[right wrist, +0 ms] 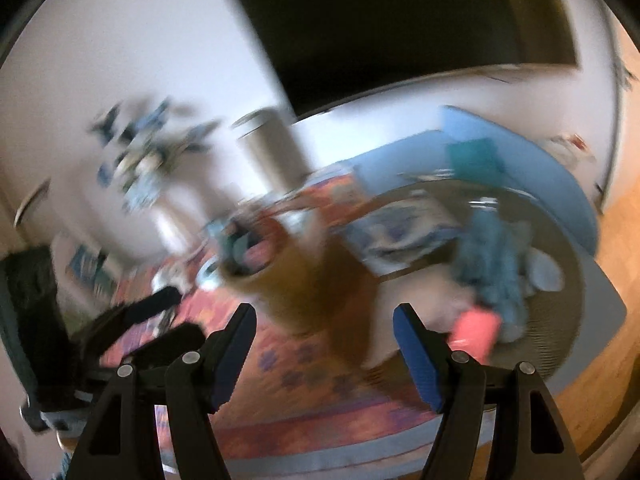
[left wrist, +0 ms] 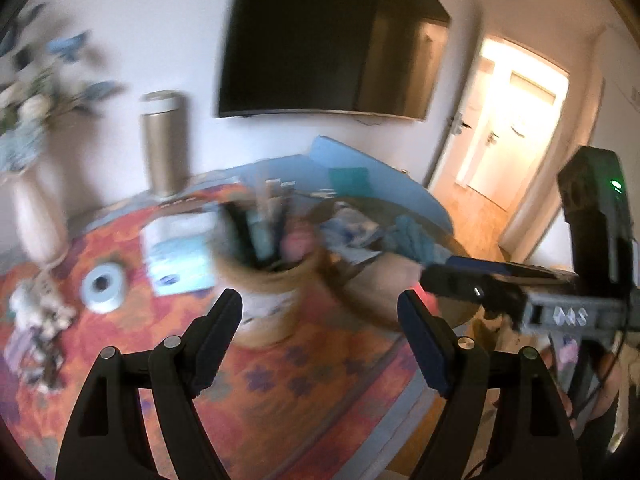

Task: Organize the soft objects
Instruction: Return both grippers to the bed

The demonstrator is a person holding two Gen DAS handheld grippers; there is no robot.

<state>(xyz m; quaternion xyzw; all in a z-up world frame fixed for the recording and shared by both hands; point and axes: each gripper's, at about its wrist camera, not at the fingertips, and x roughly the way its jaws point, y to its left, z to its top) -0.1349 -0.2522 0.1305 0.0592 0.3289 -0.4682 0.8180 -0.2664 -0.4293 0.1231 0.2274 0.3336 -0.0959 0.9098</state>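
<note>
Both views are motion-blurred. A wide dark woven basket (right wrist: 560, 336) on the table holds soft things: a teal fuzzy cloth (right wrist: 492, 264), a pink item (right wrist: 478, 330) and a patterned blue-white cloth (right wrist: 404, 232). The basket's rim (left wrist: 436, 232) and the teal cloth (left wrist: 416, 240) also show in the left wrist view. My left gripper (left wrist: 320, 312) is open and empty, above the orange patterned tablecloth (left wrist: 280, 380). My right gripper (right wrist: 324, 324) is open and empty, near the basket's front; it also shows in the left wrist view (left wrist: 472, 284).
A small round woven pot (left wrist: 272, 276) full of pens stands mid-table. A tissue pack (left wrist: 180, 256), tape roll (left wrist: 104, 286), gold thermos (left wrist: 164, 140) and flower vase (left wrist: 36, 216) stand to the left. A TV (left wrist: 332, 40) hangs on the wall. An open doorway (left wrist: 516, 120) is at right.
</note>
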